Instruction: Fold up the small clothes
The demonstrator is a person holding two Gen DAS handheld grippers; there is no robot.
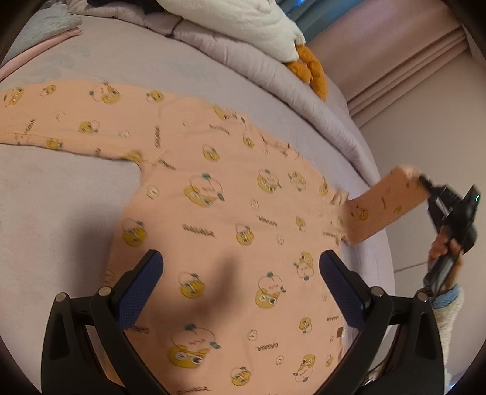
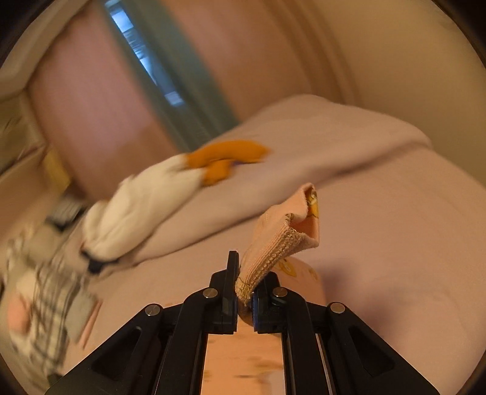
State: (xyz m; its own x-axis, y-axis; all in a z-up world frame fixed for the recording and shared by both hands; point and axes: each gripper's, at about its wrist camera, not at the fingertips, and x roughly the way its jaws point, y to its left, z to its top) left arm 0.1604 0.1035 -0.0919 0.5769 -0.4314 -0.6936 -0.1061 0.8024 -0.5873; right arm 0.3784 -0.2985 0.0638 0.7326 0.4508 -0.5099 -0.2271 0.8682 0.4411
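We see the shirt [image 1: 231, 218], peach with yellow cartoon prints, lying flat on the bed [image 1: 60, 197], body spread out and one sleeve stretched along the sheet away from the right claw. The other sleeve [image 1: 382, 206] is lifted off the bed's edge: our right claw [image 2: 244, 291] is clenched on its ribbed cuff [image 2: 270, 255], which sticks up from between the pressed fingers. Our left claw [image 1: 241, 273] hangs released above the shirt's lower body, its blue pads [image 1: 139, 291] wide apart with only cloth below. Beyond the shirt, a lilac quilt [image 1: 243, 57] is bunched along the bed, and a white and orange plush [image 1: 273, 27] rests on it.
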